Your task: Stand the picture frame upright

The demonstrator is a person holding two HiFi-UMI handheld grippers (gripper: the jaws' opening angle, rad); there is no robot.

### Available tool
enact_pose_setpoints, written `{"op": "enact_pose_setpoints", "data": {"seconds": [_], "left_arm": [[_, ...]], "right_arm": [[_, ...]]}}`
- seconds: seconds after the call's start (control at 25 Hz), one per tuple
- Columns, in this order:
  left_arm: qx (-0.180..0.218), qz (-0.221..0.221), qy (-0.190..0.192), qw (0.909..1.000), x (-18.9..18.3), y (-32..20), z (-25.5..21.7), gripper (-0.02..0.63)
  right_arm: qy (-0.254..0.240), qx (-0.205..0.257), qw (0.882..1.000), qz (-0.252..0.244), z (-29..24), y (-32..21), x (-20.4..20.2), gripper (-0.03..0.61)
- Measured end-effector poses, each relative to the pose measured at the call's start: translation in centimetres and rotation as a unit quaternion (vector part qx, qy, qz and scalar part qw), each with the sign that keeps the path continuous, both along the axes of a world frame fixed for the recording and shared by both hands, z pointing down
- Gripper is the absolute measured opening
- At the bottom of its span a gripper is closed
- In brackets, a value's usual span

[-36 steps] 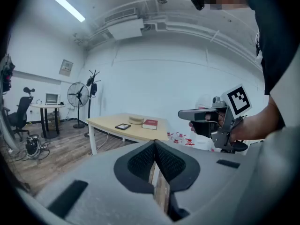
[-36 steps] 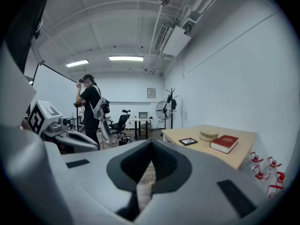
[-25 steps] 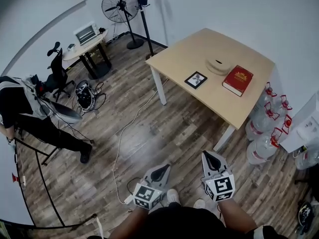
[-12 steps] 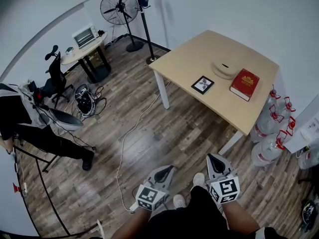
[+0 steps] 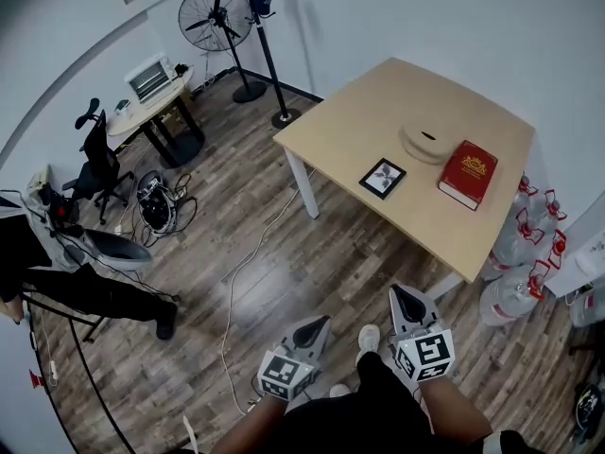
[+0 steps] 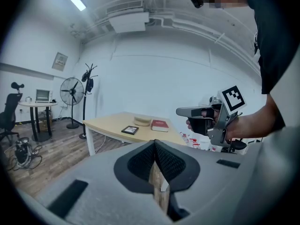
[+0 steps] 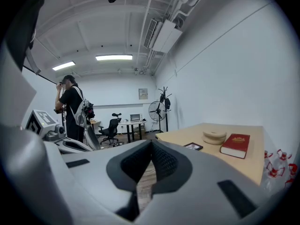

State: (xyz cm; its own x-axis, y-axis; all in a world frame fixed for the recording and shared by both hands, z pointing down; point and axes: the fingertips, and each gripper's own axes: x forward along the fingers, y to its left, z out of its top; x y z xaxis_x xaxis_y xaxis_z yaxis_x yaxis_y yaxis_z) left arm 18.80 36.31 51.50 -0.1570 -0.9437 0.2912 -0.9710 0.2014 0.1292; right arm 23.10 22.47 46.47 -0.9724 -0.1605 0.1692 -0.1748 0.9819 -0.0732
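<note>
The big table (image 5: 378, 102) is well away from me, so I hold my left gripper (image 5: 316, 325) and right gripper (image 5: 406, 297) low by my feet, both pinched shut with nothing in them. The little picture frame (image 5: 383, 178) lies flat on that table near the red book (image 5: 467, 173). I think I must get close before I can stand it up.

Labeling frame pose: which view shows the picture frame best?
Head view: the picture frame lies flat on the table, seen from above, unobstructed. Both gripper views show it small, far off and nearly edge-on.
</note>
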Motion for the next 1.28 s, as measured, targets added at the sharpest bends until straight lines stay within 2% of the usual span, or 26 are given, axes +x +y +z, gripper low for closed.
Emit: {"op": "enact_pose_setpoints", "data": {"seconds": [0.44,0.72,1.04,1.28], "left_arm": [[-0.004,0.007,-0.016,0.9998,-8.2,-10.4,-1.2,0.0],[-0.009,0.007,-0.018,0.9998,-11.8,-15.6,-1.5,0.0],[-0.016,-0.014,-0.023,0.9995,-15.3,-17.5,-1.6,0.0],[-0.026,-0.018,-0.005,0.9995,-18.1,-17.4,-0.1,0.0]], "right_arm": [[-0.001,-0.009,1.0,0.016,-0.2,-10.7,-6.6,0.009],[0.0,-0.017,1.0,0.017,0.0,-16.2,-9.9,0.009],[-0.001,-0.029,1.0,0.002,0.8,-19.0,-13.9,0.009],[0.009,-0.03,1.0,-0.002,1.2,-19.5,-16.7,0.009]]}}
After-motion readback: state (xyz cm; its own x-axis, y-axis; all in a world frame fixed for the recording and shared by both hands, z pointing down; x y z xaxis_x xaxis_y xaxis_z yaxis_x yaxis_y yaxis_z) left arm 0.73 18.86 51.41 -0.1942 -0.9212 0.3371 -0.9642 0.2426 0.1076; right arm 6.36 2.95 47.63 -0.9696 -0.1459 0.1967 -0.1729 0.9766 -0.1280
